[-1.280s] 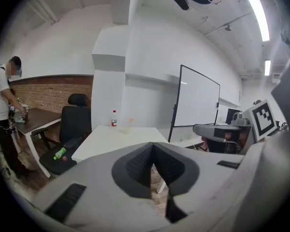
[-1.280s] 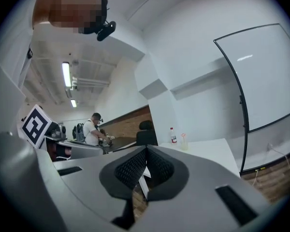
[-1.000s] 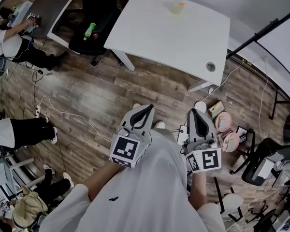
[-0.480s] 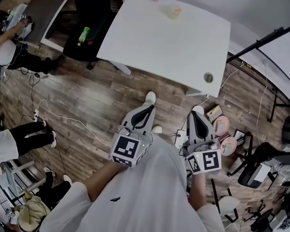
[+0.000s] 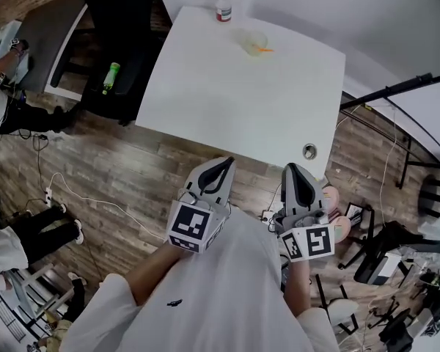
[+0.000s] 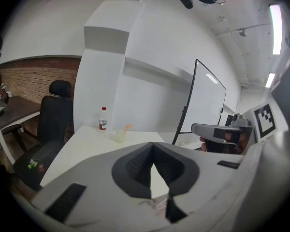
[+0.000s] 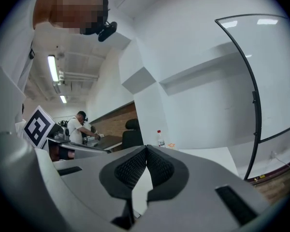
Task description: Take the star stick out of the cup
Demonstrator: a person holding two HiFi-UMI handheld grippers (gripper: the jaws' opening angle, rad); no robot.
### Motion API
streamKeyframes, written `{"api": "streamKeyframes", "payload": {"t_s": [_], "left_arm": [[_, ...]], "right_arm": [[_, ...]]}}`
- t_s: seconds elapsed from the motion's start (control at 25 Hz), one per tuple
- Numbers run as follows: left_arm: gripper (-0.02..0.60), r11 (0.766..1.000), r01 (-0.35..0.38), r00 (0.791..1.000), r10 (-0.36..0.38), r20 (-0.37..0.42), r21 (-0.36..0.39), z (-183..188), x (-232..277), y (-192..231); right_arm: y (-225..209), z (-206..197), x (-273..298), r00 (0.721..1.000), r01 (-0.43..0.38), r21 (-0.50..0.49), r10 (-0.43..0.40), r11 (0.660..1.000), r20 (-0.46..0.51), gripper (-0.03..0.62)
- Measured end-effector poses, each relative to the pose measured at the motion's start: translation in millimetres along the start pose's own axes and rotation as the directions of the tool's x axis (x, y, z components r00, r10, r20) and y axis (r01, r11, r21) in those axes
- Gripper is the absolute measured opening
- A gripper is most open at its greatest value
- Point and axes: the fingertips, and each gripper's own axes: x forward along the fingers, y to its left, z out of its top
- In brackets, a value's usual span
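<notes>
A clear plastic cup stands near the far edge of the white table, with the orange star stick leaning out of it to the right. From the left gripper view the cup and stick look small and far ahead. The right gripper view catches only the orange star. My left gripper and right gripper are held close to my body, short of the table's near edge. Both are shut with nothing between their pads.
A red-capped bottle stands left of the cup. The table has a cable hole at its near right corner. A black chair carrying a green bottle is to the left. A black pole and floor clutter lie right.
The table has drawn nearer and now fills more of the head view. Both grippers keep their place in front of my body, still shut.
</notes>
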Motion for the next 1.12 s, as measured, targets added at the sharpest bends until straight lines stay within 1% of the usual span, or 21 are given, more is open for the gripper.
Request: {"api": "streamKeyframes", "payload": {"t_s": [0.2, 0.32, 0.52, 0.68, 0.8, 0.88, 0.96, 1.12], "left_arm": [[0.014, 1.0, 0.023, 1.0, -0.023, 0.01, 0.001, 26, 35, 39], [0.014, 1.0, 0.021, 1.0, -0.021, 0.015, 0.007, 35, 49, 59], [0.014, 1.0, -0.005, 1.0, 0.005, 0.005, -0.017, 41, 66, 71], [0.014, 0.999, -0.033, 0.999, 0.033, -0.003, -0.025, 47, 80, 74], [0.014, 0.997, -0.063, 0.998, 0.063, -0.006, -0.049, 52, 87, 83], [0.014, 0.995, -0.089, 0.996, 0.089, -0.009, -0.051, 54, 94, 90], [0.014, 0.993, -0.109, 0.994, 0.109, -0.013, -0.047, 55, 97, 93], [0.014, 0.988, -0.139, 0.99, 0.138, -0.023, -0.061, 54, 102, 95]], "right_arm": [[-14, 10, 48, 0.999, 0.034, -0.01, -0.034, 0.999, -0.014, 0.003], [-21, 15, 74, 0.999, 0.036, -0.03, -0.037, 0.999, -0.016, 0.003], [-34, 22, 104, 0.999, 0.004, -0.068, -0.006, 0.998, -0.038, 0.005], [-47, 28, 126, 0.999, -0.034, -0.089, 0.03, 0.995, -0.045, 0.005], [-51, 31, 144, 0.996, -0.071, -0.106, 0.065, 0.992, -0.061, 0.006], [-57, 31, 160, 0.994, -0.092, -0.113, 0.084, 0.989, -0.073, 0.028], [-65, 29, 171, 0.993, -0.099, -0.106, 0.091, 0.989, -0.08, 0.087], [-78, 27, 190, 0.992, -0.102, -0.095, 0.094, 0.99, -0.078, 0.125]]}}
